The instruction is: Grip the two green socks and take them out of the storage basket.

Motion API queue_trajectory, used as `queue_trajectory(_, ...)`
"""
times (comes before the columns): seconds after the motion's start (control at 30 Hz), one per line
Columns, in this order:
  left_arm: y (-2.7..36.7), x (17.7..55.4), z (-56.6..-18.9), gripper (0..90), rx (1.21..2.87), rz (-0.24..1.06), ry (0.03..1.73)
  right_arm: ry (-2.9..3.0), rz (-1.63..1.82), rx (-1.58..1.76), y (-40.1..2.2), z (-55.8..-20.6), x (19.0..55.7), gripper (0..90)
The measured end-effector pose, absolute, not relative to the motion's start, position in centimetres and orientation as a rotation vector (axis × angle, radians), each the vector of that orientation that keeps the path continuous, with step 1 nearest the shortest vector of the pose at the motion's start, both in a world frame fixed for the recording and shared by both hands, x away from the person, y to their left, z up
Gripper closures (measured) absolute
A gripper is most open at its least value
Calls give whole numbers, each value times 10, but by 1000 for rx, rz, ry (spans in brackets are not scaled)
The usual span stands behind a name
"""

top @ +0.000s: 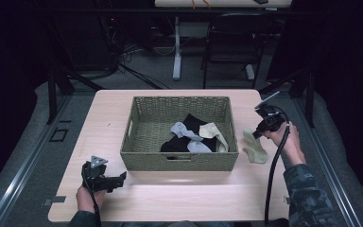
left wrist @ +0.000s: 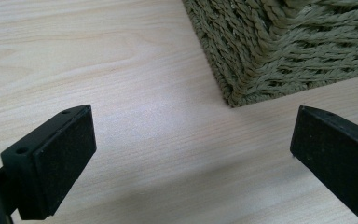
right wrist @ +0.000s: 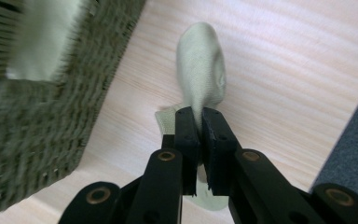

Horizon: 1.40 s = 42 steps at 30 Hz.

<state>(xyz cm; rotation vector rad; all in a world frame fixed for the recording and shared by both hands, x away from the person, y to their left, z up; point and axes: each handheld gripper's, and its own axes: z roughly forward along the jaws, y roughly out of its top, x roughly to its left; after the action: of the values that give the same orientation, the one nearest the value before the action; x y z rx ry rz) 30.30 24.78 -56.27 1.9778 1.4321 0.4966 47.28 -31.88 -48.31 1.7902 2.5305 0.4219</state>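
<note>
A woven basket (top: 137,156) stands mid-table with black, grey and cream socks (top: 196,137) inside. To its right a pale green sock (top: 255,147) lies partly on the table. My right gripper (top: 255,135) is shut on one end of that sock (right wrist: 200,70); in the right gripper view the cloth is pinched between the closed jaws (right wrist: 199,116) and the rest drapes onto the wood. My left gripper (top: 122,178) rests low near the basket's front left corner (left wrist: 235,95), its fingers (left wrist: 58,158) wide apart with bare table between them.
The light wood table (top: 179,194) has free room in front of the basket and along its left side. The table's right edge runs close beside the green sock. A chair (top: 231,42) and desk legs stand beyond the far edge.
</note>
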Motion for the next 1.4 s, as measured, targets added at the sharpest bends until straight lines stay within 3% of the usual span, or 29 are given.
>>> queue_trajectory(0.13,247,303,-563,0,1982,496,1429,2538,394,1824,-318,-500,475,811)
queue_trajectory(0.33,248,303,-563,0,1979,497,1432,2535,383,1827,-318,-500,475,653)
queue_trajectory(0.37,247,303,-563,1,1982,497,1431,2552,385,1807,-317,-492,474,587)
queue_trajectory(0.43,247,303,-562,0,1986,496,1432,2546,390,1797,-317,-488,473,569)
queue_trajectory(0.47,247,303,-562,1,1985,497,1432,2558,398,1774,-318,-479,472,503)
queue_trajectory(0.77,247,303,-562,1,1985,496,1433,2563,503,1706,-313,-429,467,288)
queue_trajectory(1.2,246,303,-563,1,1987,496,1431,2593,478,1600,-282,-381,472,58)
queue_trajectory(1.4,247,303,-562,1,1984,495,1433,2618,476,1523,-257,-367,476,30)
